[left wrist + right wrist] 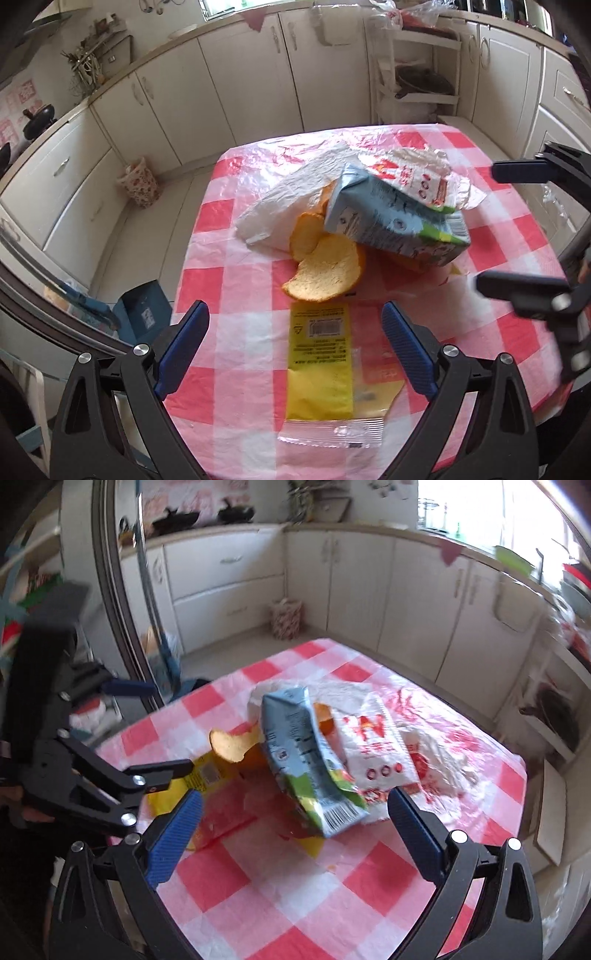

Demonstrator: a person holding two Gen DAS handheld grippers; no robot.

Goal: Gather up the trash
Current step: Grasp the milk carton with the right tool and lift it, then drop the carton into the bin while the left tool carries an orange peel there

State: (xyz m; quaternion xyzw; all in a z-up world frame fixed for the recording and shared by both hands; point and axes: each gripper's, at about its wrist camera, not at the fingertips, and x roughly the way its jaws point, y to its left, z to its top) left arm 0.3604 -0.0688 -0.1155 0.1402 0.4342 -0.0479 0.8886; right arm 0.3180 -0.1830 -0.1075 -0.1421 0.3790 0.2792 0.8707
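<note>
On the red-and-white checked tablecloth (221, 280) lies a heap of trash. It holds a crumpled blue milk carton (391, 221), orange peel (325, 273), a white plastic bag (291, 195) and a yellow wrapper (317, 362). My left gripper (295, 332) hovers open and wide, with the yellow wrapper flat on the cloth below its fingers. My right gripper (295, 797) is open too, just short of the carton (303, 753), nothing pressed between its pads. Each gripper shows in the other's view: the right gripper (487, 229) beside the carton, the left gripper (171, 727) over the wrapper (199, 775).
A floral bag (140, 184) stands on the floor by the cream cabinets (240, 92). A blue box (144, 314) sits on the floor off the table's left edge. An open shelf rack (417, 81) stands behind the table. The table's edges are close on all sides.
</note>
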